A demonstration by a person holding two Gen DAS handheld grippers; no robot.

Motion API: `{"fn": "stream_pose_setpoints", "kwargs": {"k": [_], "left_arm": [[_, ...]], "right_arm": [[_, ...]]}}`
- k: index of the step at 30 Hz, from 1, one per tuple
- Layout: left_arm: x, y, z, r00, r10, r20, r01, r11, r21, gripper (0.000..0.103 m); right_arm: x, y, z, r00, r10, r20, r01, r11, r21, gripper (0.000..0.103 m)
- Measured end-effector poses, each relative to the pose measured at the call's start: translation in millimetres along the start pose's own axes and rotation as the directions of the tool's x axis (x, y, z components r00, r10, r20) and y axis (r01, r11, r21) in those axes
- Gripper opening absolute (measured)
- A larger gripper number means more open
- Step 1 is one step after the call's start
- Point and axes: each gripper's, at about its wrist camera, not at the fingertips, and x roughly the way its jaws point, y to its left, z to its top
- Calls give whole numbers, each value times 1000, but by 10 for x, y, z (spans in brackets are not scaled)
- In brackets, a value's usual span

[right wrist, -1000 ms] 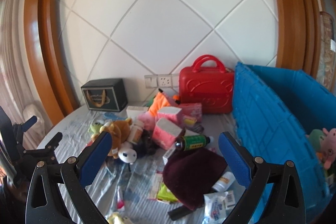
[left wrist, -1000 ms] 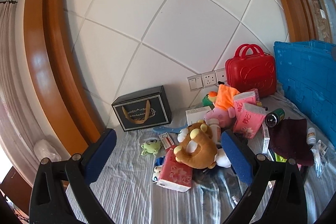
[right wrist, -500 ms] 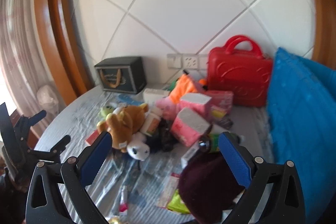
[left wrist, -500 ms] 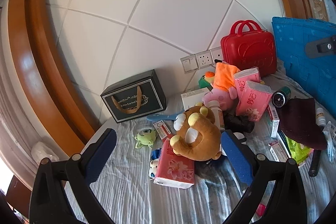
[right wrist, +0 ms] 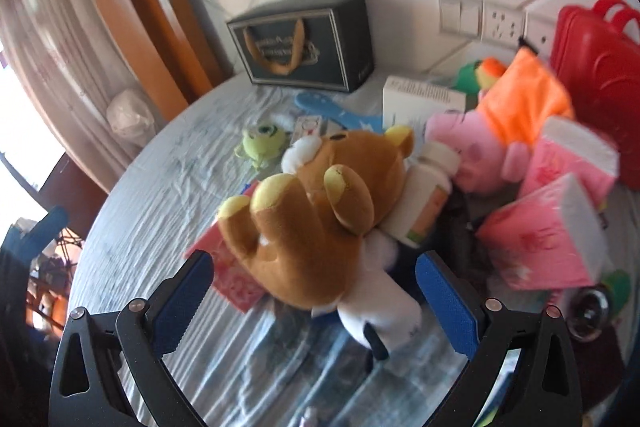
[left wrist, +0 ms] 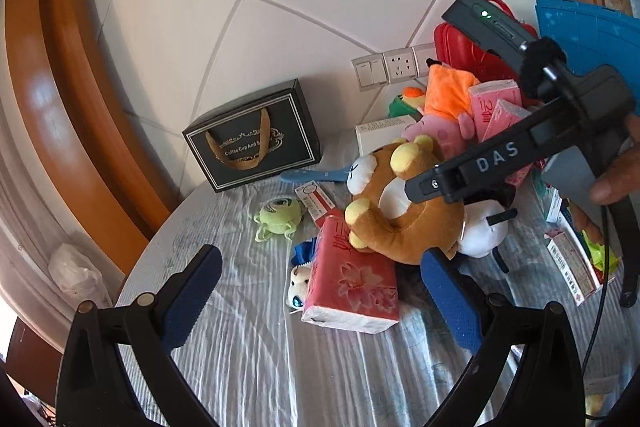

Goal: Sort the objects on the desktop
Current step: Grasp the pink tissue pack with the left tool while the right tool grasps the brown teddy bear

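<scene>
Your right gripper point(right wrist: 312, 291) hangs wide open, empty, brown bear plush point(right wrist: 316, 219) between its fingers at 12 o'clock. Left gripper point(left wrist: 320, 291) also spread, empty. Risk: closing snags the white bottle point(right wrist: 424, 203) touching the bear at 2 o'clock.

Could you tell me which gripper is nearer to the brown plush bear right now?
Right. The right gripper is open with the brown plush bear just ahead between its fingers; the left gripper is open too, farther back.
</scene>
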Motion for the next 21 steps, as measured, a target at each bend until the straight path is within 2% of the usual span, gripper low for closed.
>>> {"fn": "stream_pose_setpoints", "kwargs": {"k": [5,7,9,11,13,21], "left_arm": [[207,86,-92,1000,-24,-16,24,1000,-10,101],[282,105,-126,999,-40,-12,40,999,-13,101],[381,90,-157,998,-52,-25,52,999,-7,101],[500,52,-204,997,-59,-47,59,998,2,101],[648,-4,-261,994,-81,-77,81,997,-2,101],[1085,-194,-376,981,-109,-162,114,993,23,101]], "right_arm": [[498,-65,79,997,6,-79,-4,1000,18,103],[595,-63,91,996,6,-87,-5,1000,10,102],[673,-33,80,995,32,-93,-34,999,-16,78],[619,34,43,998,8,-65,-13,997,-71,70],[572,56,27,999,3,-52,-8,995,-103,69],[552,-89,47,995,53,-87,-57,997,-54,70]]}}
